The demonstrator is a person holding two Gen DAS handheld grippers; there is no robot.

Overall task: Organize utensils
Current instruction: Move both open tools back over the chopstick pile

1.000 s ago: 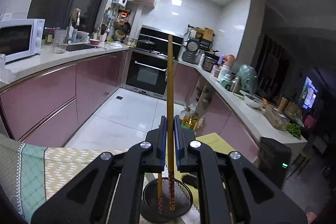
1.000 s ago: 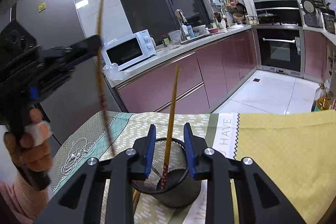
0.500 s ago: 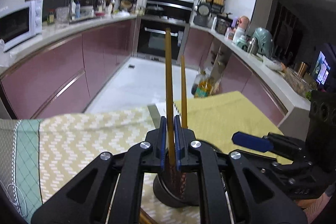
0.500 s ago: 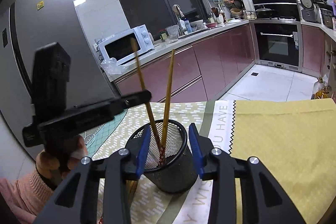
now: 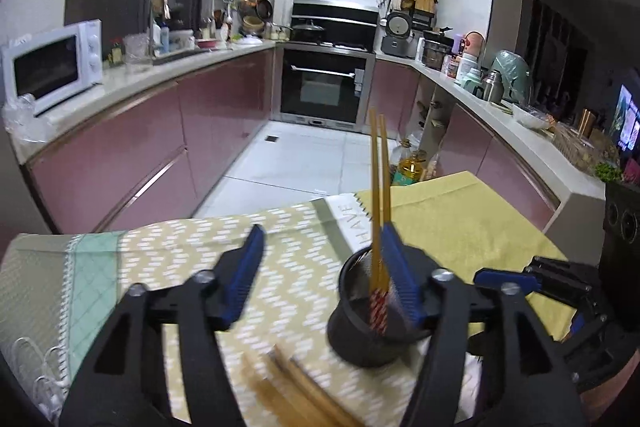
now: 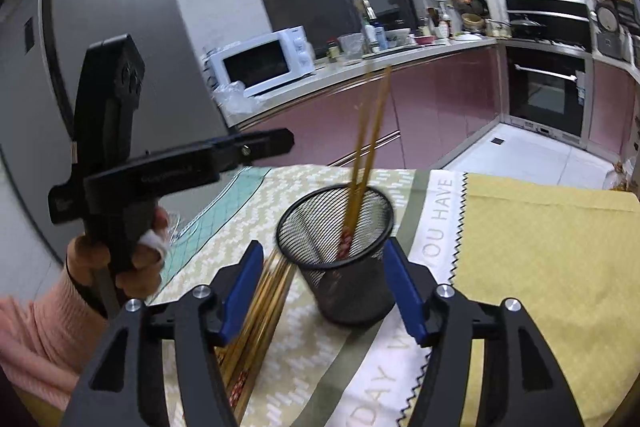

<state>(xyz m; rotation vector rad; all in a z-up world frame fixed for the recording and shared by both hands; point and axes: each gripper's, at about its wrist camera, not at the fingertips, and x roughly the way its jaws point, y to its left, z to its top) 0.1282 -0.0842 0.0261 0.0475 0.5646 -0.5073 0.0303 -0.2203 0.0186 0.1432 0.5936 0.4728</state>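
A black mesh holder stands on the table cloth; it also shows in the left wrist view. Two wooden chopsticks stand in it, leaning together, also seen in the left wrist view. Several more chopsticks lie flat on the cloth left of the holder, blurred in the left wrist view. My left gripper is open and empty, just left of and above the holder. My right gripper is open and empty, its jaws on either side of the holder's near side.
The table carries a patterned cloth with a yellow part on the right. Behind are pink kitchen cabinets, a white microwave, an oven and a tiled floor.
My left gripper has opened and let its chopstick go into the holder, then drawn back to the left. My right gripper has opened wider. Two chopsticks now stand in the holder.
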